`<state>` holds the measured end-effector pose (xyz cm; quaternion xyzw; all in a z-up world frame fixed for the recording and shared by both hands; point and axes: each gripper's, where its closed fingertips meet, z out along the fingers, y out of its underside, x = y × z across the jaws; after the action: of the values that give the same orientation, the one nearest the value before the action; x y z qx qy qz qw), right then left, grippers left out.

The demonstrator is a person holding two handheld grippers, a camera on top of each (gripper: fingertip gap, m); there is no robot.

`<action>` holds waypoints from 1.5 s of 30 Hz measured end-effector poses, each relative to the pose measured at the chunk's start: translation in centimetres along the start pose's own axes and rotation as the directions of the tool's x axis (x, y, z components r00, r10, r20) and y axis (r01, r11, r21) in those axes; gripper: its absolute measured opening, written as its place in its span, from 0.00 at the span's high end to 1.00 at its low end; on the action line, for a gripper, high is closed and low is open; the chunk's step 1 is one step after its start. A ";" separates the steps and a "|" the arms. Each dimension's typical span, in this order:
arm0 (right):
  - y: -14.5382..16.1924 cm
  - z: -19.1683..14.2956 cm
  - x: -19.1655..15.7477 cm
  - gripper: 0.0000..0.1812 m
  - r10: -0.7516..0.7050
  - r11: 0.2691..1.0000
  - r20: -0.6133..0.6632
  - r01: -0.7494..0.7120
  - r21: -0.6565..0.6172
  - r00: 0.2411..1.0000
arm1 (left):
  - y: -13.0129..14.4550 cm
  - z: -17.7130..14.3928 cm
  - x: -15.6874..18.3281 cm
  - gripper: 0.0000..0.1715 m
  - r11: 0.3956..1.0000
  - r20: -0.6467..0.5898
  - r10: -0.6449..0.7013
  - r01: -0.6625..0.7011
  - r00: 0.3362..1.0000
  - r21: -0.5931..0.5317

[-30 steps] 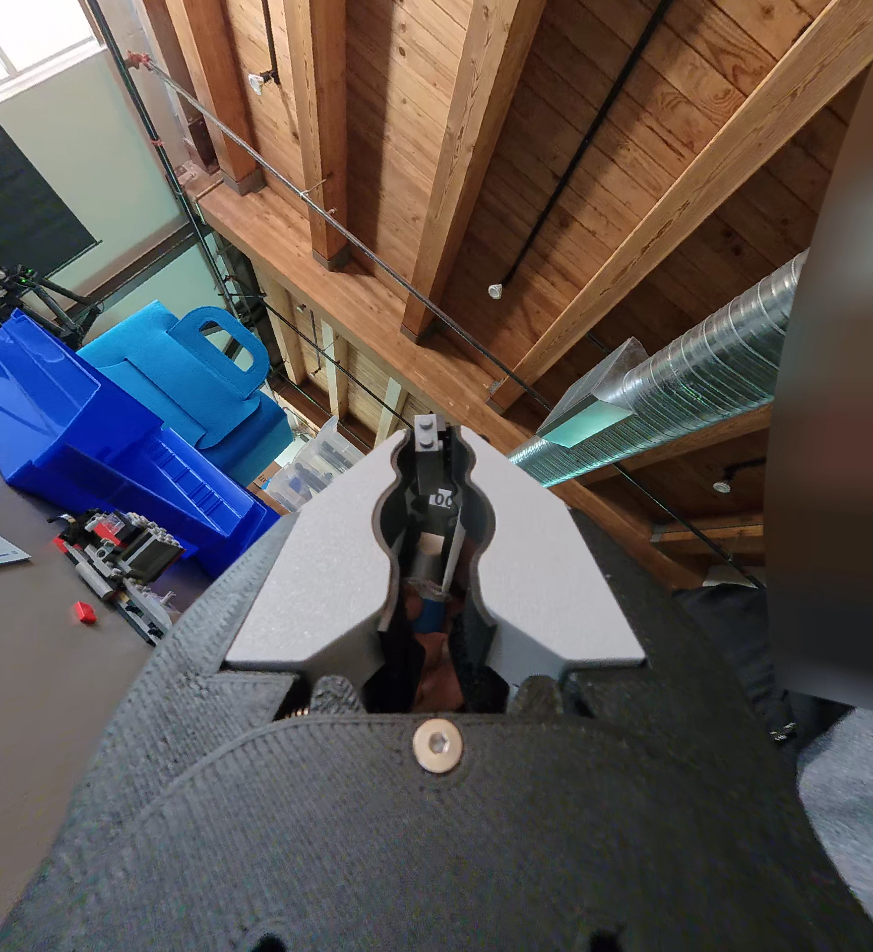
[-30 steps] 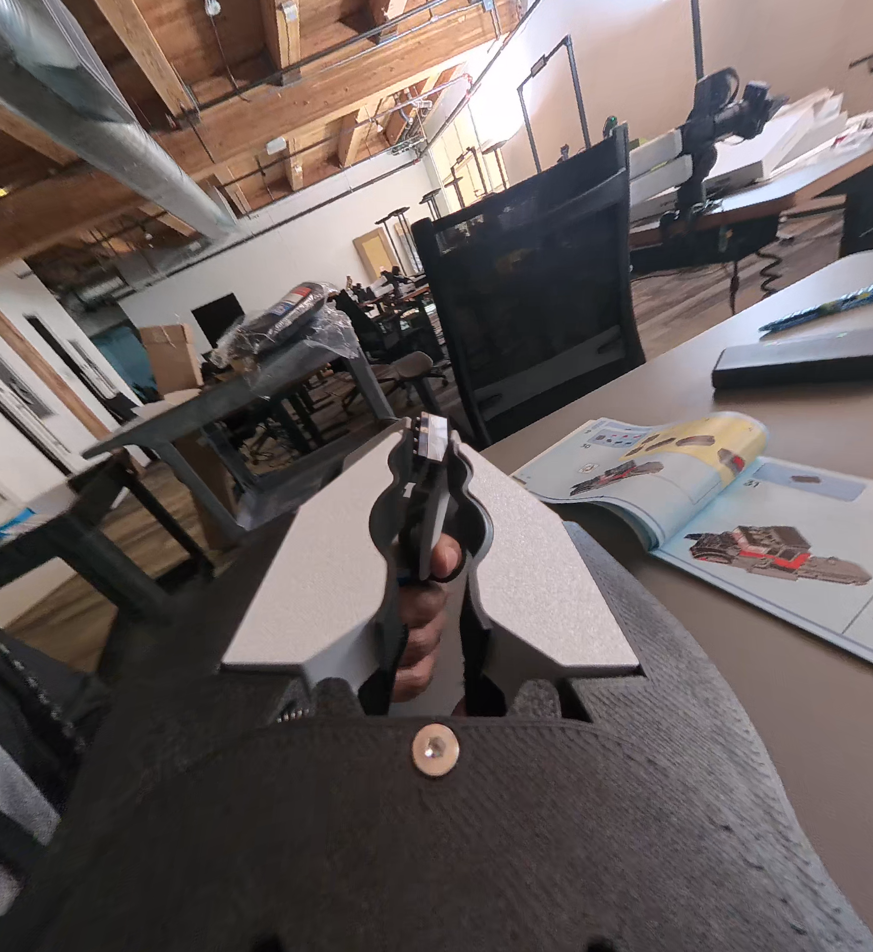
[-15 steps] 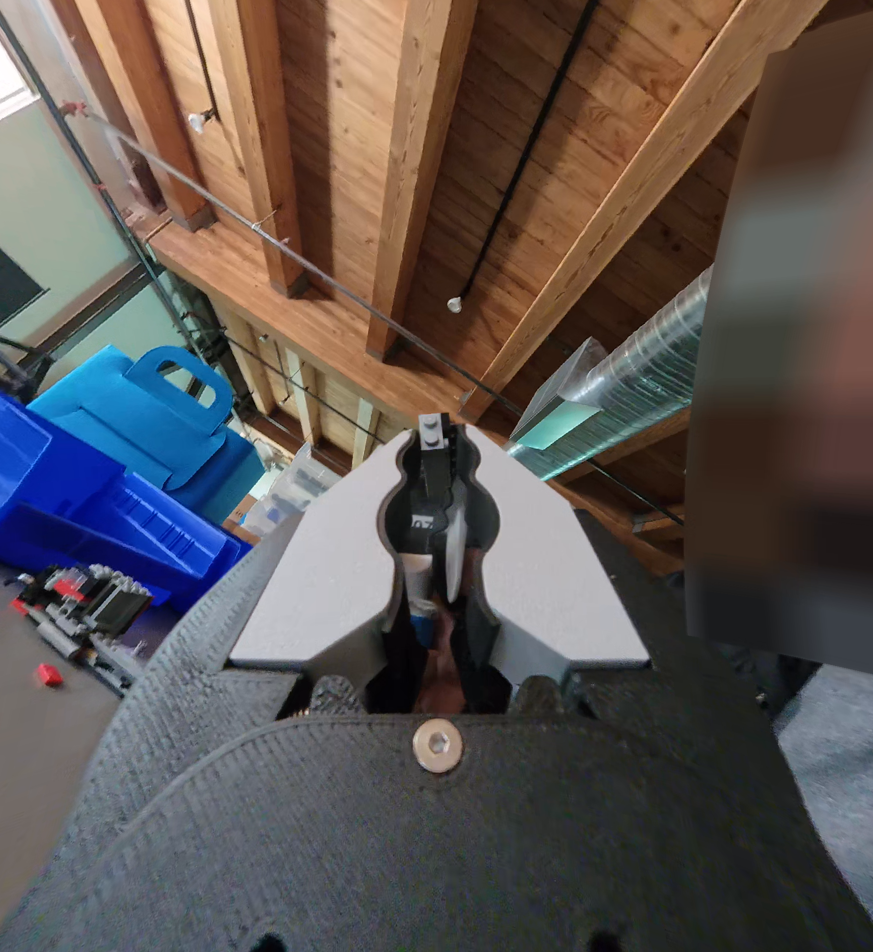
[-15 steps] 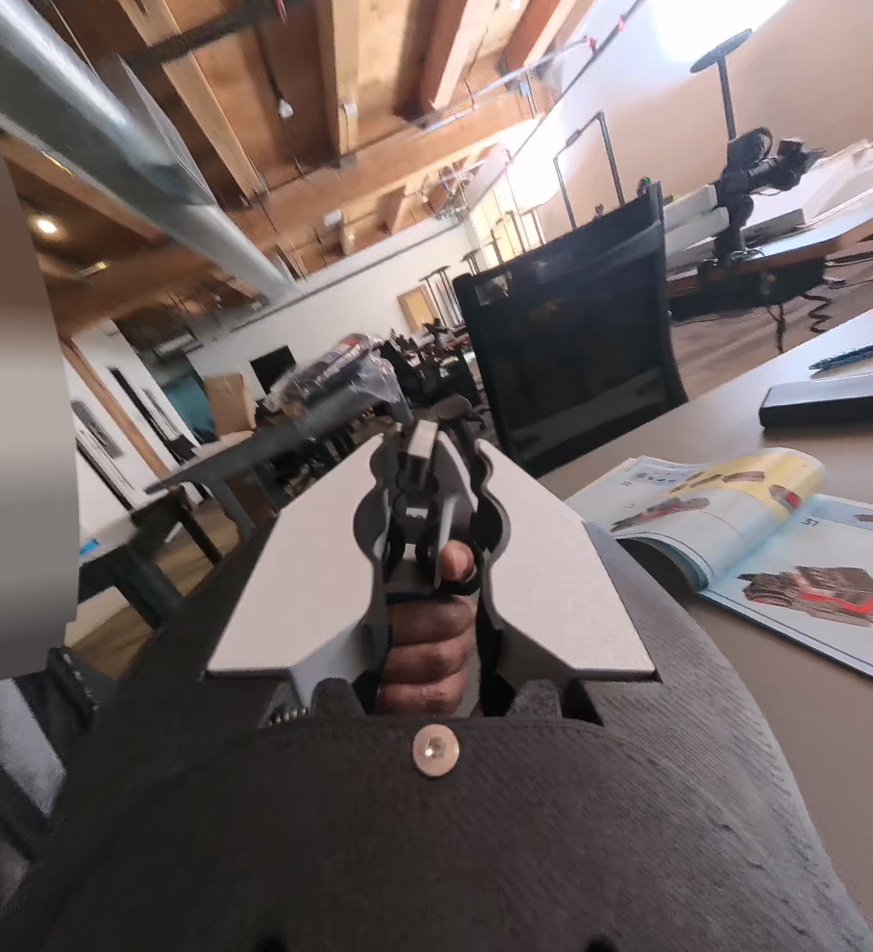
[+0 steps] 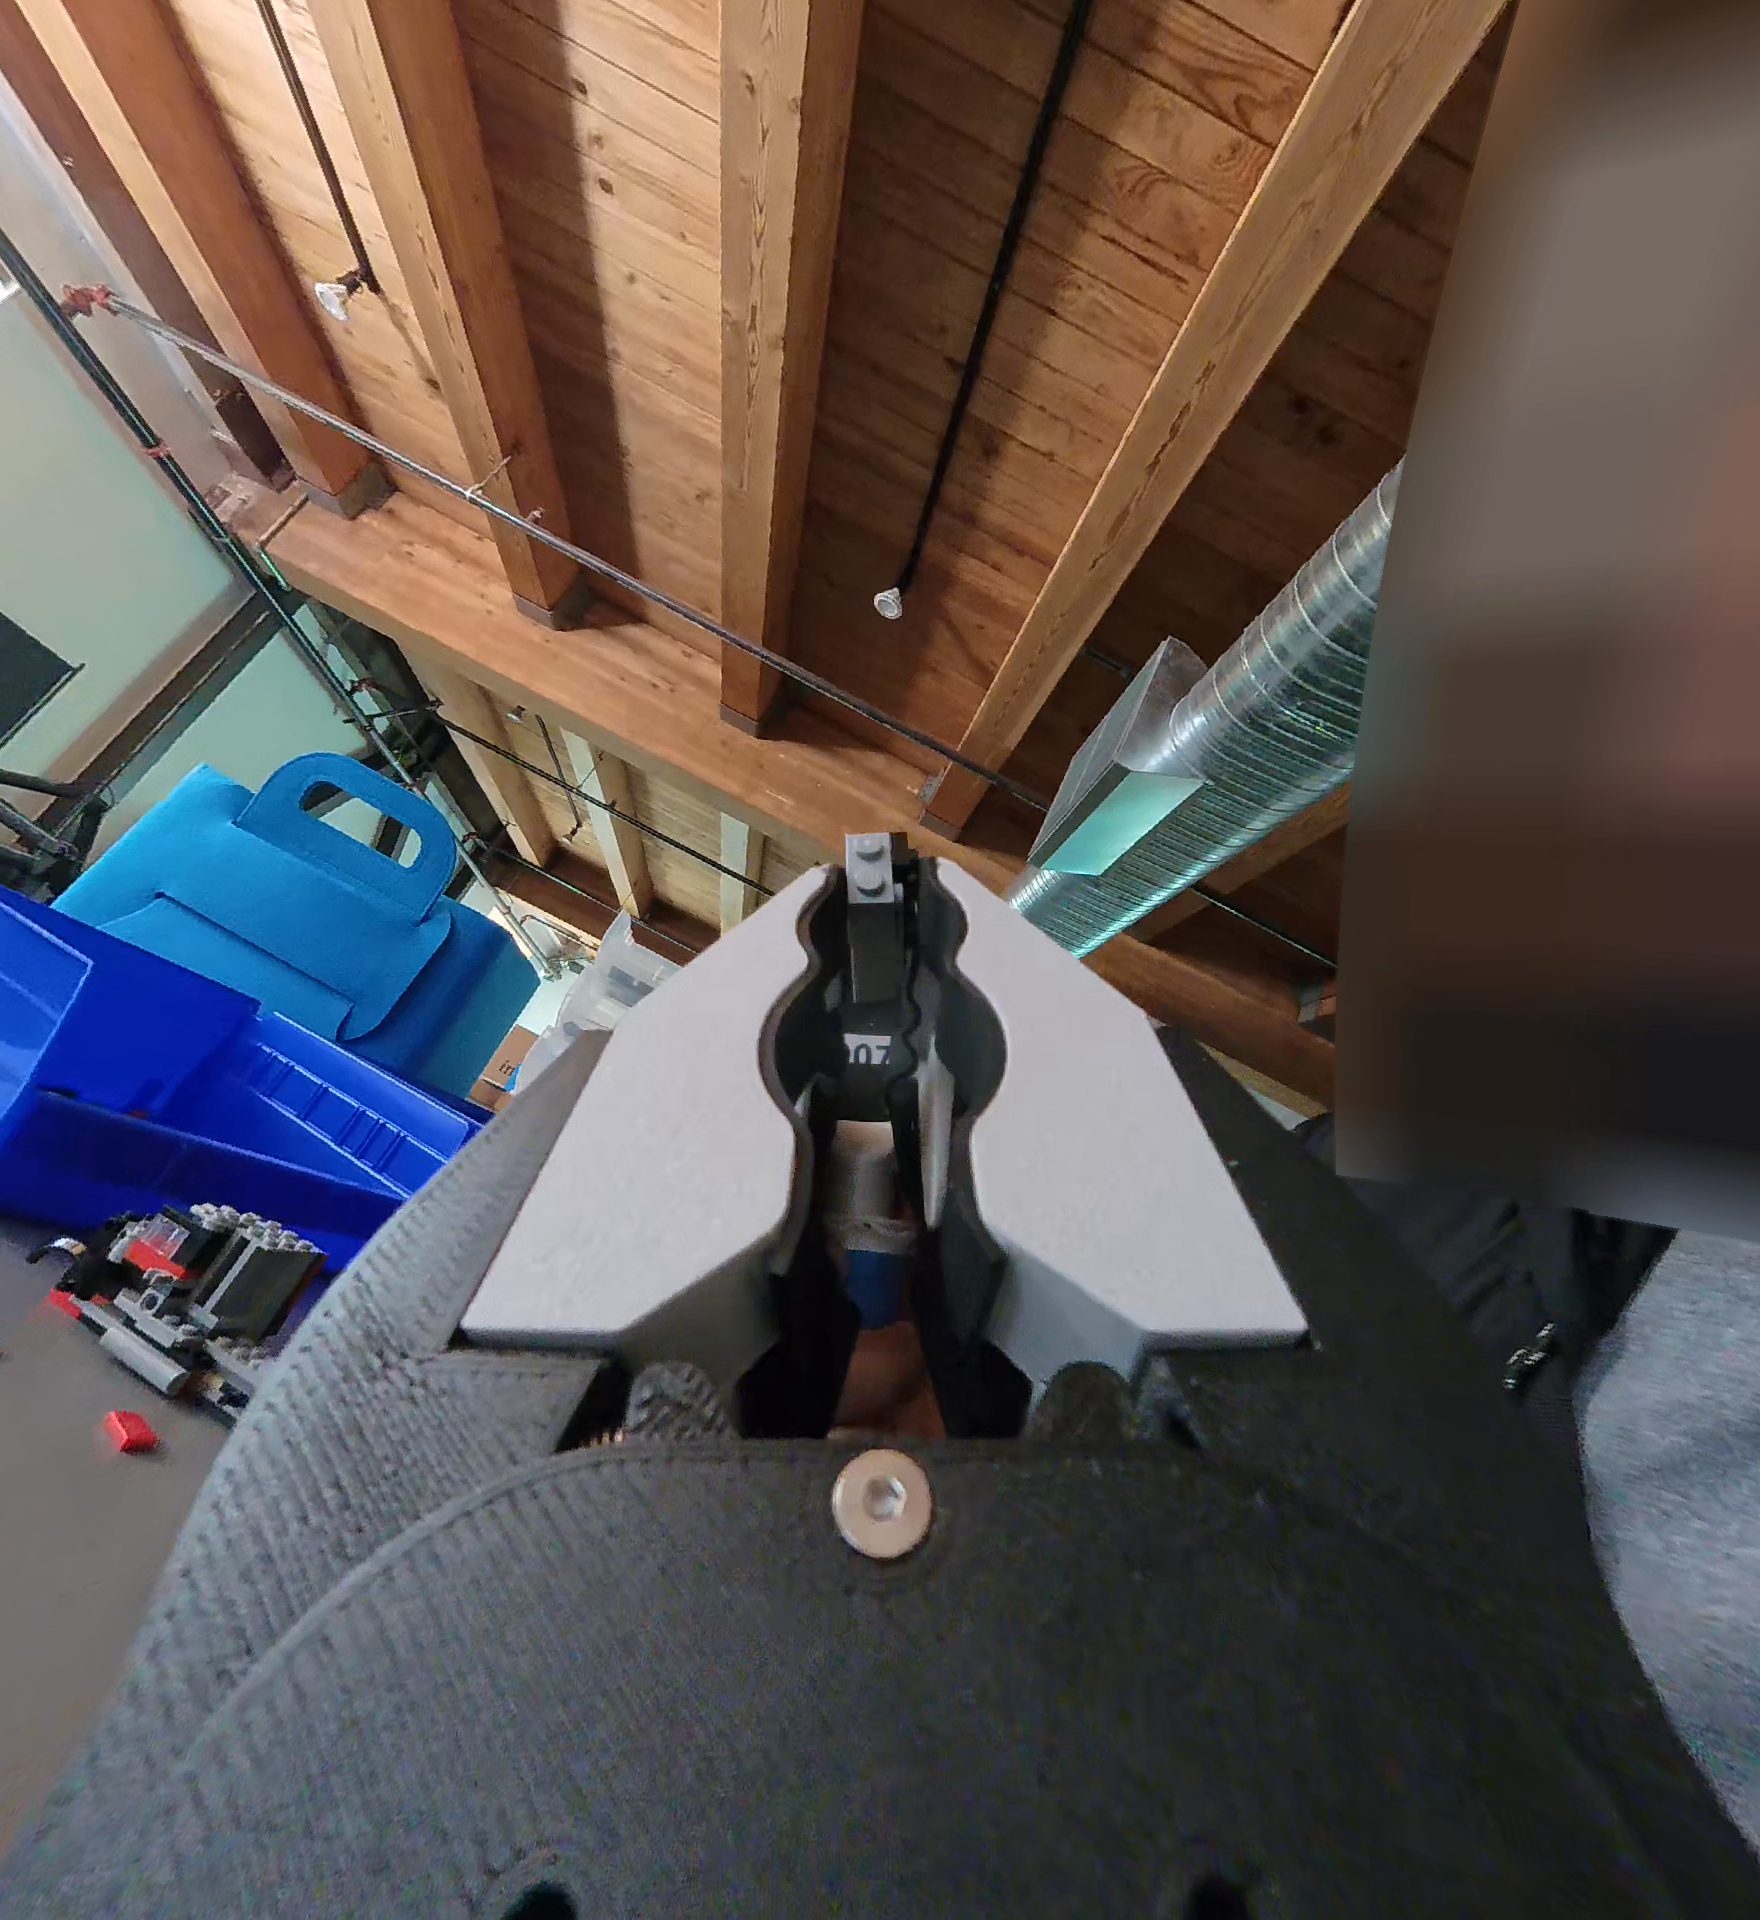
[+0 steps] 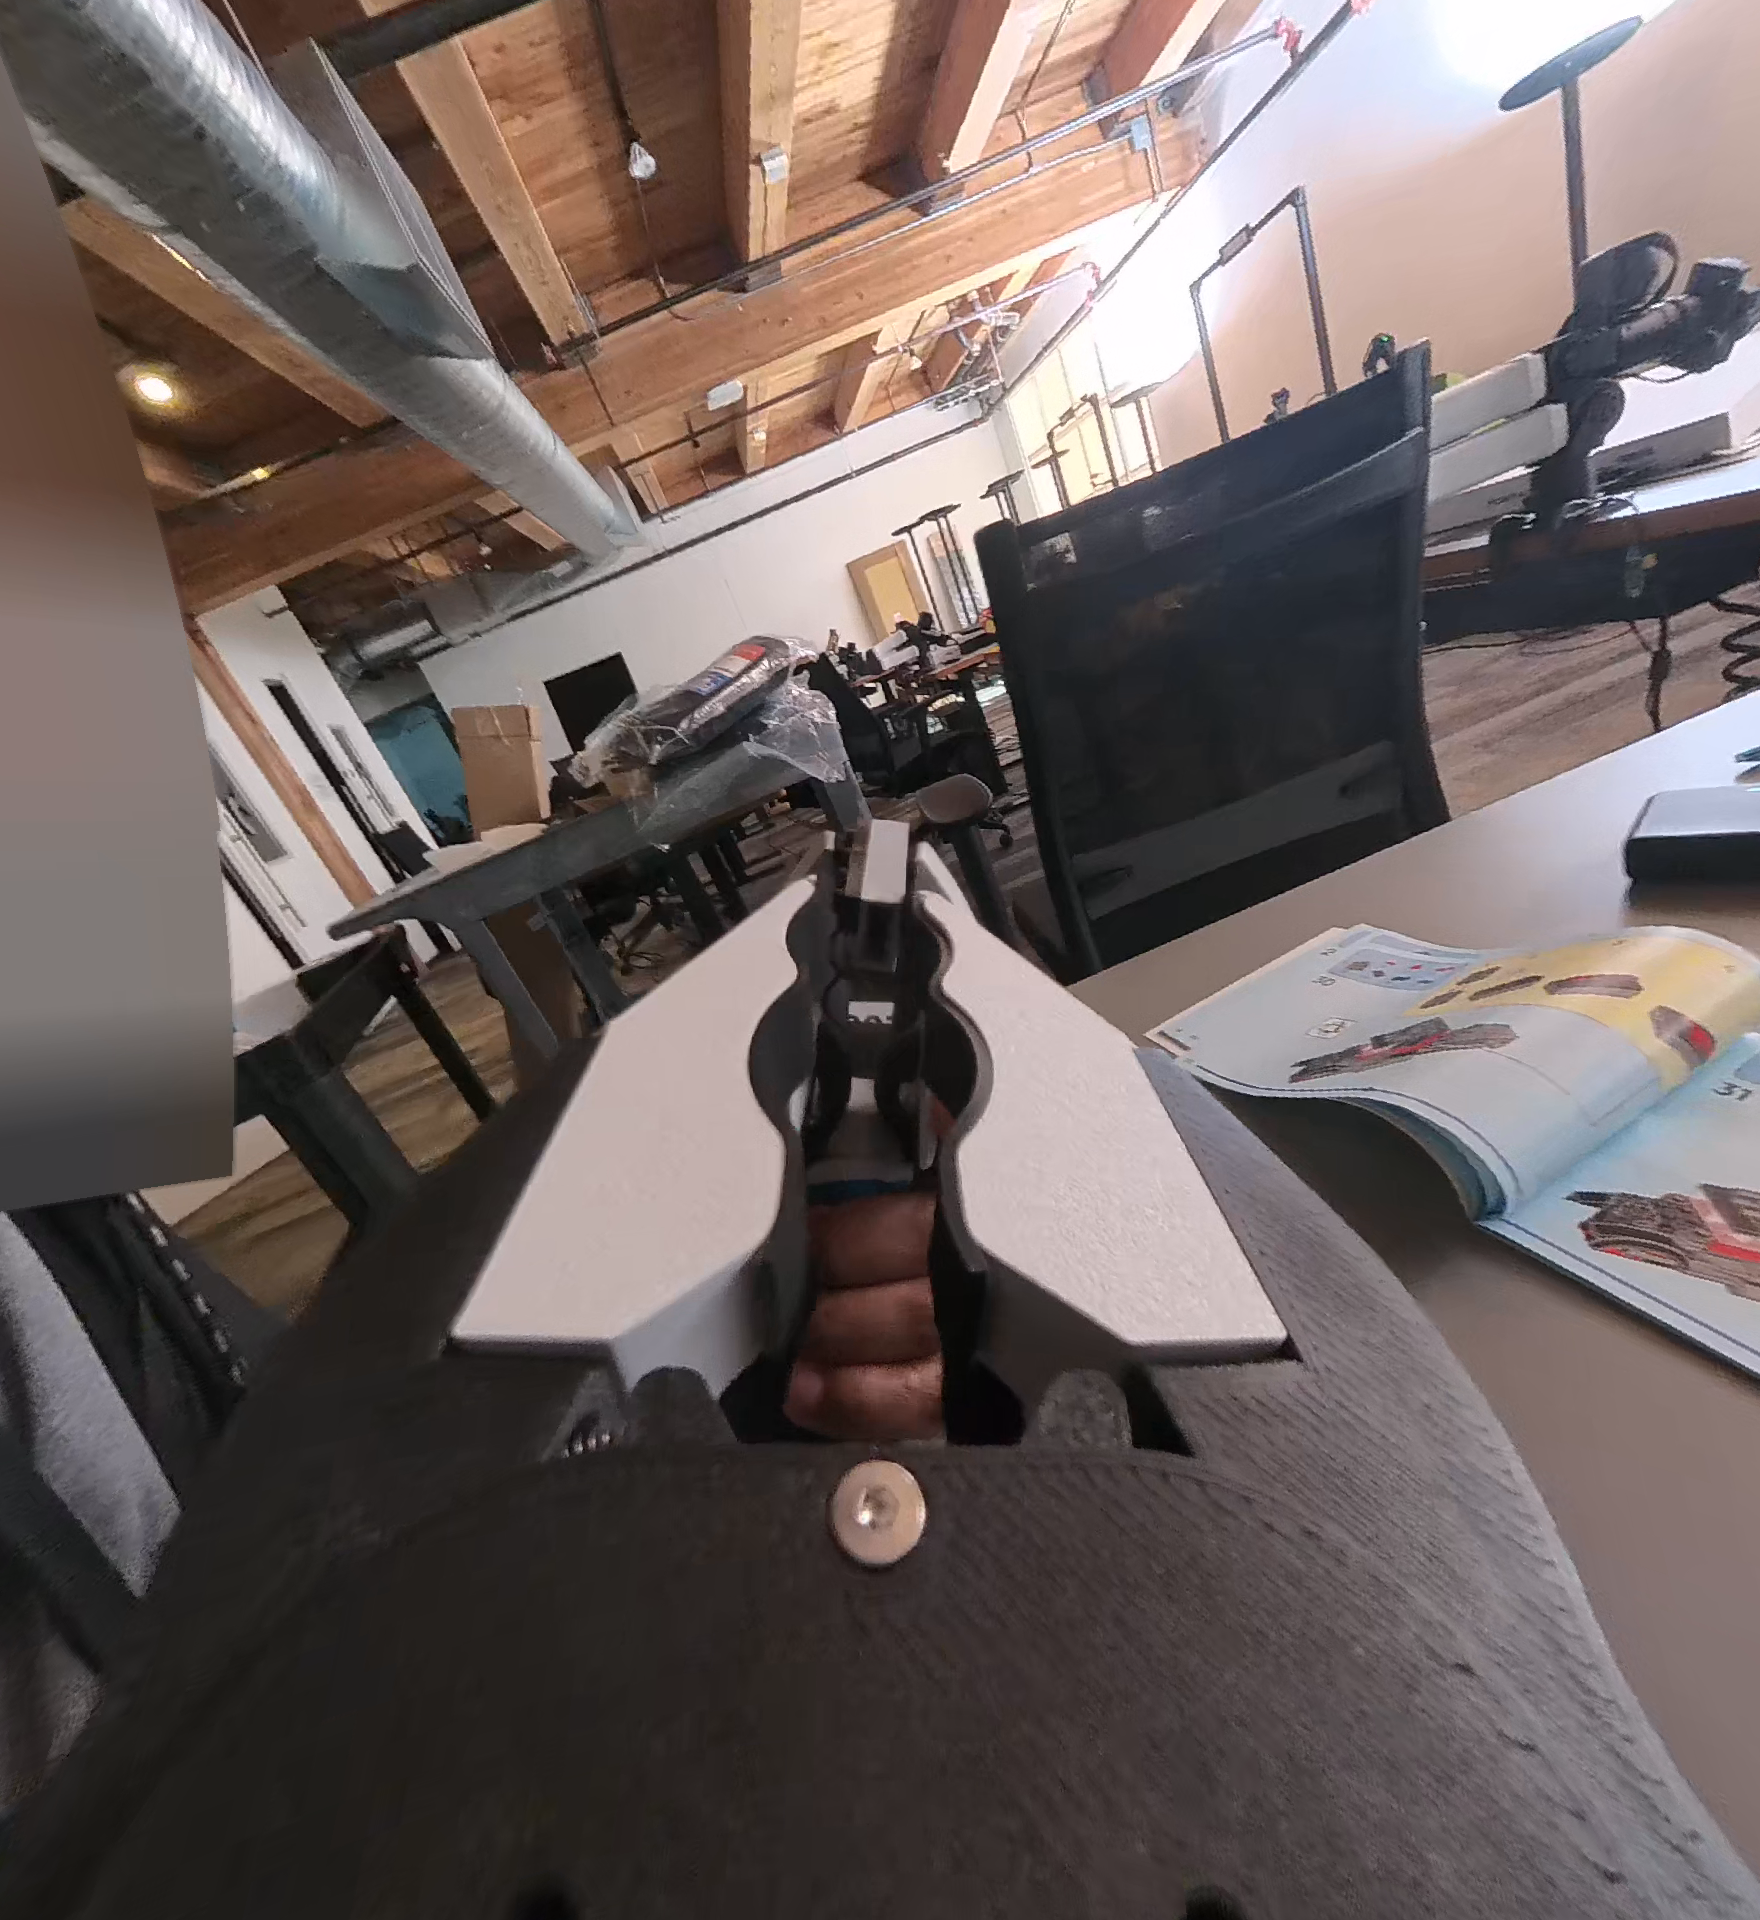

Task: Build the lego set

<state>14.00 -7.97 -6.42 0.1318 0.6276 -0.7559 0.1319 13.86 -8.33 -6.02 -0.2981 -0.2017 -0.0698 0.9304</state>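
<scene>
between the tips of our left gripper (image 5: 881,873) we are holding a small grey lego plate (image 5: 874,871) with two studs, and a black piece under it; the jaws are closing narrow on this piece. we are pointing this gripper up, toward the wooden ceiling beams (image 5: 762,343) and the silver air duct (image 5: 1260,758). low at the left side, the half-built lego model (image 5: 192,1286), black and grey with red parts, is lying on the brown table (image 5: 14,1538). one loose red brick (image 5: 131,1430) is lying near it, apart from the model. behind the model a blue plastic bin (image 5: 128,1081) is standing, and behind that a lighter blue carry case with a handle (image 5: 325,883).

our right gripper (image 6: 881,883) is also standing narrow, its jaws pressing on a grey and black lego piece (image 6: 881,868) at the tips. we cannot tell from the pictures whether both grippers are pinching the same small assembly or two parts joined. through the gap of the right gripper we are seeing the fingers (image 6: 860,1330) of the other hand, around a handle.

at the right side of the right wrist view the open instruction booklet (image 6: 1541,1081) is lying on the table (image 6: 1478,1558), well apart from the grippers. farther back a dark flat device (image 6: 1738,842) is lying, and a black mesh chair (image 6: 1219,665) is standing at the table edge.
</scene>
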 end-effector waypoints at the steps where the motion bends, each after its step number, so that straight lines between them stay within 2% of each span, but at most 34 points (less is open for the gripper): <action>1: 0.0 0.0 0.0 0.94 -0.010 1.000 -0.006 0.010 -0.004 1.000 | 0.0 0.0 0.1 0.92 1.000 -0.005 -0.005 0.005 1.000 -0.004; 9: 0.0 0.0 -0.1 0.94 -0.064 0.998 -0.024 0.063 -0.013 0.998 | 0.9 0.3 0.4 0.89 0.998 -0.011 0.011 -0.012 1.000 -0.066; 11: 0.1 0.0 -0.2 0.94 -0.061 0.998 -0.019 0.061 -0.011 0.998 | 0.9 0.2 0.3 0.92 0.998 -0.003 0.017 -0.017 1.000 -0.060; 29: 0.5 0.2 0.1 0.93 -0.087 0.996 -0.035 0.086 -0.015 0.996 | 0.9 -0.1 -0.3 0.92 0.997 0.012 0.030 -0.029 0.999 -0.067; 34: 0.7 0.0 1.1 0.93 -0.054 0.998 -0.060 0.053 -0.015 0.997 | 0.9 -0.3 -1.1 0.92 0.996 0.036 -0.062 0.064 0.997 -0.066; 37: 1.0 -0.1 1.9 0.93 -0.014 1.000 -0.086 0.013 -0.010 0.996 | 0.6 -0.6 -1.6 0.88 0.992 0.049 -0.118 0.120 0.992 -0.044; 45: 1.9 0.0 2.8 0.93 0.058 0.998 -0.099 -0.060 -0.023 0.993 | 0.8 -1.3 -2.9 0.92 0.984 0.121 -0.160 0.167 0.980 -0.058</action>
<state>12.14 -8.36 -9.19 0.1854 0.6389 -0.7361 0.1249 11.82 -8.42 -8.56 -0.3154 -0.2765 -0.1355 0.8976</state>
